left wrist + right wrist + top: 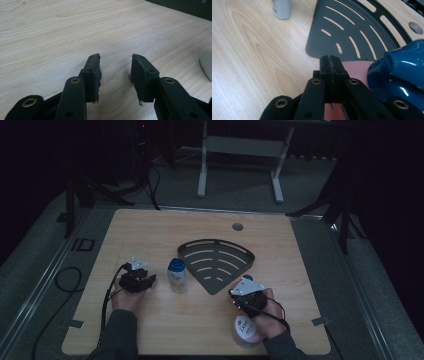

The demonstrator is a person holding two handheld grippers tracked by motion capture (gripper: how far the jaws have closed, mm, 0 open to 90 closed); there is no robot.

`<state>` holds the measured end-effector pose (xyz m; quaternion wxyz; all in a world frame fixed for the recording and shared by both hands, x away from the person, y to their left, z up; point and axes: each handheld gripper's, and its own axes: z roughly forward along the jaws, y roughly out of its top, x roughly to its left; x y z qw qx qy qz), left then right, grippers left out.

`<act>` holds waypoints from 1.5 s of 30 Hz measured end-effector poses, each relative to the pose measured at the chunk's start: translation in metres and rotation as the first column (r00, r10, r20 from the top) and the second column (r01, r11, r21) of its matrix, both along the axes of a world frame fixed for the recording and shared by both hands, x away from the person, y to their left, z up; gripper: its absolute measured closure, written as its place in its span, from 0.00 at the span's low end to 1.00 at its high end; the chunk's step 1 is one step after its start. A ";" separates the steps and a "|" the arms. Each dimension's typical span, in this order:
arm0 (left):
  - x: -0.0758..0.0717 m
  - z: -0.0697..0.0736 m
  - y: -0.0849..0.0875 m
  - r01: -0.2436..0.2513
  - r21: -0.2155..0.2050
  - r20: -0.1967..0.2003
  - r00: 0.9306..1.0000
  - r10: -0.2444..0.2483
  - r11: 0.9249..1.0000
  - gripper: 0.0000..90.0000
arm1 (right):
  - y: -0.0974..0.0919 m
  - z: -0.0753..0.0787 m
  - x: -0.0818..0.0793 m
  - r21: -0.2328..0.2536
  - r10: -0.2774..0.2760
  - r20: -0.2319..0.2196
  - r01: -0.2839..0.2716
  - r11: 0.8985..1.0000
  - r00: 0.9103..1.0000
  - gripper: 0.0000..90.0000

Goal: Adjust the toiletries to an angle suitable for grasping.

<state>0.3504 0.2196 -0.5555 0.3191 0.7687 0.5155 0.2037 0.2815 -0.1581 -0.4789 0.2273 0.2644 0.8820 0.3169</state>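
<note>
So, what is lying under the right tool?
Under the shut right tool lies something flat and pink, beside a glossy blue object, at the dark slotted tray. The jaws cover the rest of the pink thing, so I cannot identify it.

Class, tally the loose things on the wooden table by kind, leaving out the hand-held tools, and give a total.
Bottles: 2, a white bottle with a blue cap and a pale pink bottle with a glossy blue top
Dark grey slotted fan-shaped trays: 1
Total: 3
</note>
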 end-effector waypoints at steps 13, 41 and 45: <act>0.000 0.000 0.000 0.001 -0.001 0.001 1.000 -0.001 1.000 0.65 | -0.040 -0.001 0.002 0.039 -0.041 -0.019 0.042 0.998 0.999 0.99; 0.000 0.000 0.000 0.004 0.000 0.000 1.000 -0.004 1.000 0.65 | -0.041 -0.013 0.024 0.030 -0.075 -0.045 0.076 0.997 0.996 1.00; 0.000 0.000 0.000 0.003 0.000 -0.001 1.000 -0.003 1.000 0.65 | -0.044 -0.015 0.033 0.026 -0.084 -0.051 0.086 0.996 0.995 1.00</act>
